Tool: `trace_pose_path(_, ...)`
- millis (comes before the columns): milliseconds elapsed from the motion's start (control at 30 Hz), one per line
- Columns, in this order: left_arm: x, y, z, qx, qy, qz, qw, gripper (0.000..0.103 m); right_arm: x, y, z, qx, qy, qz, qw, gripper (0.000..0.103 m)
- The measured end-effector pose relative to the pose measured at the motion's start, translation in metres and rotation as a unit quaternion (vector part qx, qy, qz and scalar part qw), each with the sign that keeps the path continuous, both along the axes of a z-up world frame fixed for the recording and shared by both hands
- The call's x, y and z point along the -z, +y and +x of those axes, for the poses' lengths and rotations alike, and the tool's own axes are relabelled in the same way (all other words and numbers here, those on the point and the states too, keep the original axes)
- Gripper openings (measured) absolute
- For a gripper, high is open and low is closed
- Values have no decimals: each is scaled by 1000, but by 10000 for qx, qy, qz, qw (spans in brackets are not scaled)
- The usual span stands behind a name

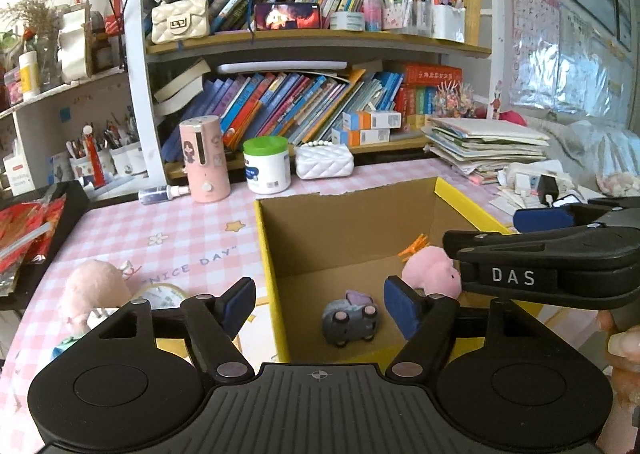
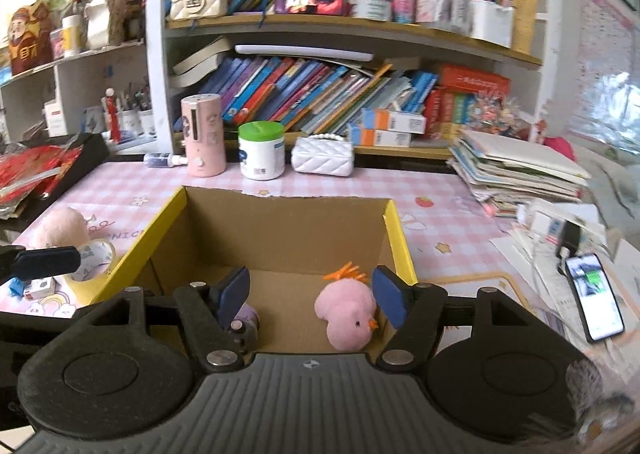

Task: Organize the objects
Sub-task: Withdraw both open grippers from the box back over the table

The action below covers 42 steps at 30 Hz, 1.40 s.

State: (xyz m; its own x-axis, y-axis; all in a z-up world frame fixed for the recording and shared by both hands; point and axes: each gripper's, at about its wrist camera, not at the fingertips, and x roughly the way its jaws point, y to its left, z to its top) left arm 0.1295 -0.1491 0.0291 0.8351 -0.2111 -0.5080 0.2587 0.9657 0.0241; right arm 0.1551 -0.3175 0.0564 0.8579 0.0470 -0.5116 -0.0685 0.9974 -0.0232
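Note:
An open cardboard box (image 1: 344,210) (image 2: 280,214) with yellow outer walls stands on the pink checked table. Inside it lie a grey and lilac toy car (image 1: 351,319) (image 2: 244,324) and a pink plush chick (image 1: 432,272) (image 2: 346,310) with orange crest. My left gripper (image 1: 320,304) hangs open above the box's near left wall, nothing between its blue pads. My right gripper (image 2: 312,296) is open over the box's near edge, its pads clear of the chick; its body (image 1: 540,266) crosses the left wrist view at right. A second pink plush (image 1: 96,290) (image 2: 64,226) lies on the table left of the box.
Left of the box are a tape roll (image 2: 94,260) and a black tray of red packets (image 1: 32,230). Behind it stand a pink cylinder (image 1: 204,158), a green-lidded jar (image 1: 267,164), a white quilted purse (image 1: 324,162). Stacked papers (image 2: 516,170) and a phone (image 2: 596,302) lie at the right.

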Motion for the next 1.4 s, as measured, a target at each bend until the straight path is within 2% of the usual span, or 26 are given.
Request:
trace_pose_path(333, 6, 37, -39, 281, 111, -117, 9995, 73, 4, 25, -56, 623, 91, -14, 9980, 67)
trace_pose_path(700, 27, 87, -79, 352, 544, 0, 9979, 77, 27, 68, -110, 951, 643, 85, 9934, 68)
trace_pose_path(933, 39, 115, -99, 206, 848, 126, 9961, 77, 40, 100, -128, 872, 941, 106, 9917, 69)
trace_pose_path(1400, 50, 155, -125, -177, 1119, 157, 9934, 78, 55, 147, -144, 371, 1306, 107, 9907, 71)
